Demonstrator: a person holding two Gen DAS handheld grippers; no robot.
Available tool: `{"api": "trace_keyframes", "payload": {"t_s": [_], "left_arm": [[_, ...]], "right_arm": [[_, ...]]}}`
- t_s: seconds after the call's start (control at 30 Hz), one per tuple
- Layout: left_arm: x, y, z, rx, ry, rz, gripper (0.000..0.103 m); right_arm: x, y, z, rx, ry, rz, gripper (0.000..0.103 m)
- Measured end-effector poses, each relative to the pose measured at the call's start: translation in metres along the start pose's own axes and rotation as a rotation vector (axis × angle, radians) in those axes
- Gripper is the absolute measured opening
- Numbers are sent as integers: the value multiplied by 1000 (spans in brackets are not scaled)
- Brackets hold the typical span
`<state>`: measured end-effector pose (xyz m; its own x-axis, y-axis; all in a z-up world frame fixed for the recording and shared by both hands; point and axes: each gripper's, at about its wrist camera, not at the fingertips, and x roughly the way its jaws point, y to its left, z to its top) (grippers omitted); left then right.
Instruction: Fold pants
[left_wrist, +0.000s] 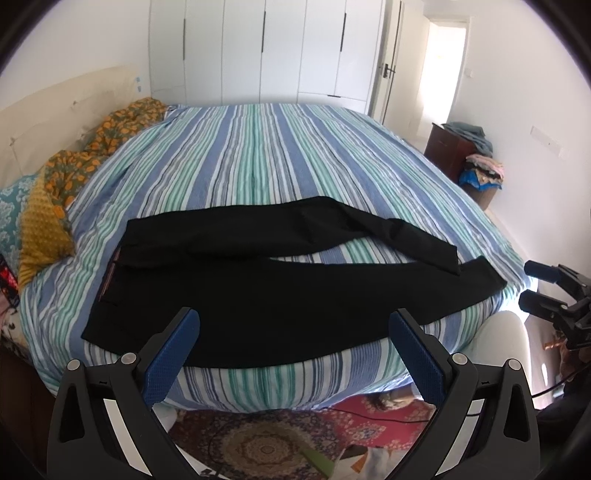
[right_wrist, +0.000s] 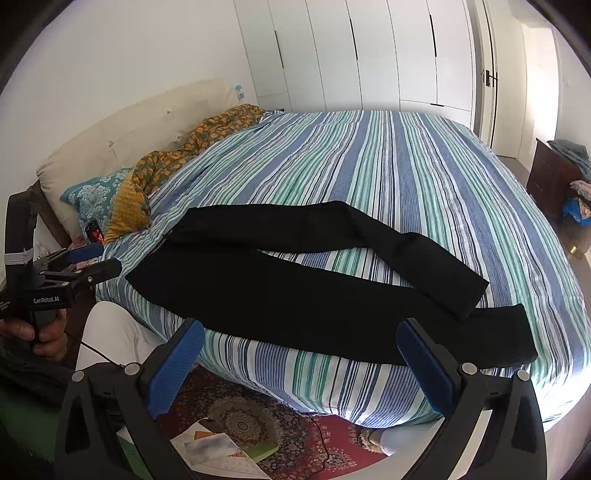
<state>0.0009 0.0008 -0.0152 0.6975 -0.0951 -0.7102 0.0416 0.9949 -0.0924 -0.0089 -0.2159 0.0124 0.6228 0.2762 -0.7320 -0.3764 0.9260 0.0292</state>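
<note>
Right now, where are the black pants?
In both views the black pants lie flat on the striped bed near its front edge, waistband toward the pillows, just beyond both open grippers.

black pants (left_wrist: 280, 295), unfolded, legs spread, on bed

The striped bed (left_wrist: 258, 155) carries black pants (left_wrist: 258, 295) (legs spread apart) and patterned pillows (left_wrist: 48, 221).

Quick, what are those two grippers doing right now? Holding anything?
Left gripper: open, holding nothing, poised short of the black pants.
Right gripper: open, holding nothing.
</note>
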Motion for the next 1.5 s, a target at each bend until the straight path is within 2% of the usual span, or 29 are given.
{"api": "trace_keyframes", "payload": {"t_s": [0.57, 1.5], "left_arm": [[3, 1, -2, -5, 10, -23, 102], [4, 4, -4, -5, 13, -28, 102]], "right_arm": [[11, 10, 0, -12, 34, 29, 103], [18, 14, -1, 3, 36, 50, 103]]}}
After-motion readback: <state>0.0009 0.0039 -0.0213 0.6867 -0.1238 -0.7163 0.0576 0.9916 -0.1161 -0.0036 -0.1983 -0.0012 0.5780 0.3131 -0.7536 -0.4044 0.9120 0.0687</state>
